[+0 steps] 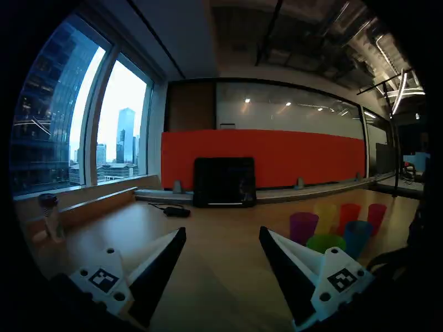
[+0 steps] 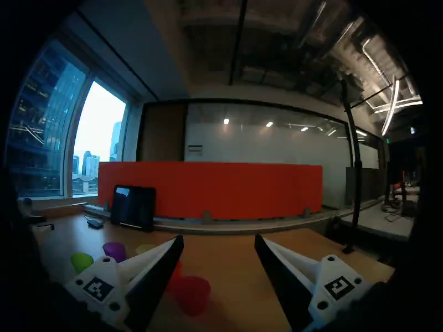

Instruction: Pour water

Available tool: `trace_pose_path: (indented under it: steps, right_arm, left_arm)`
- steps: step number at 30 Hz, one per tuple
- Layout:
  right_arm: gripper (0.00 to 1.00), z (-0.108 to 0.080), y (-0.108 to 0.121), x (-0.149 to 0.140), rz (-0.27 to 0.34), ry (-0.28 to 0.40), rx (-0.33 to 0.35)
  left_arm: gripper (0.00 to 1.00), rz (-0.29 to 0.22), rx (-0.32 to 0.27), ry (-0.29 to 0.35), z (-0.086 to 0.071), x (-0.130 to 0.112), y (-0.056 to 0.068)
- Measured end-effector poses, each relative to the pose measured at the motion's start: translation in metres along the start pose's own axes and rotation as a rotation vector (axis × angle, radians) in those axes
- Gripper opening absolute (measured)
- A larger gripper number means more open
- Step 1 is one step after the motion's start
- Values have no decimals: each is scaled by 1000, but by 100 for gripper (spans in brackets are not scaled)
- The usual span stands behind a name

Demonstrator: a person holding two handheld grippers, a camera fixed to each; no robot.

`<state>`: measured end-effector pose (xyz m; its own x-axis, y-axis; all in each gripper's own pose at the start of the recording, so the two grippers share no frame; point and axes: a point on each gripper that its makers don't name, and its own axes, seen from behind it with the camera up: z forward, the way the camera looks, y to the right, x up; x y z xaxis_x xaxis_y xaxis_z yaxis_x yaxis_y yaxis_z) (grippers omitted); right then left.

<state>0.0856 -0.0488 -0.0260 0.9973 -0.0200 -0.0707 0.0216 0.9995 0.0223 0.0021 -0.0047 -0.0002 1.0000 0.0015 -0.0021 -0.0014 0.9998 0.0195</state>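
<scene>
While nothing is held, both grippers stand wide open: left gripper [image 1: 221, 229], right gripper [image 2: 217, 238], fingers empty. In left gripper view, Cups [image 1: 332, 227] clustered right of tablet [image 1: 224, 181] and in front; small bottle [image 1: 50, 216] well left of tablet. Bottle judged best gripped mid-body, kept upright until over cup. No brand or writing readable — only square markers seen on fingers.
</scene>
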Motion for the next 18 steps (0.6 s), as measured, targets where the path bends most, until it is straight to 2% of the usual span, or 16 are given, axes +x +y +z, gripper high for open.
trace_pose_path:
  steps: [18]
  right_arm:
    - [99,-1,2,3,-1,8,-3]
  left_arm:
    - [98,0,-11,-3,1,-1,3]
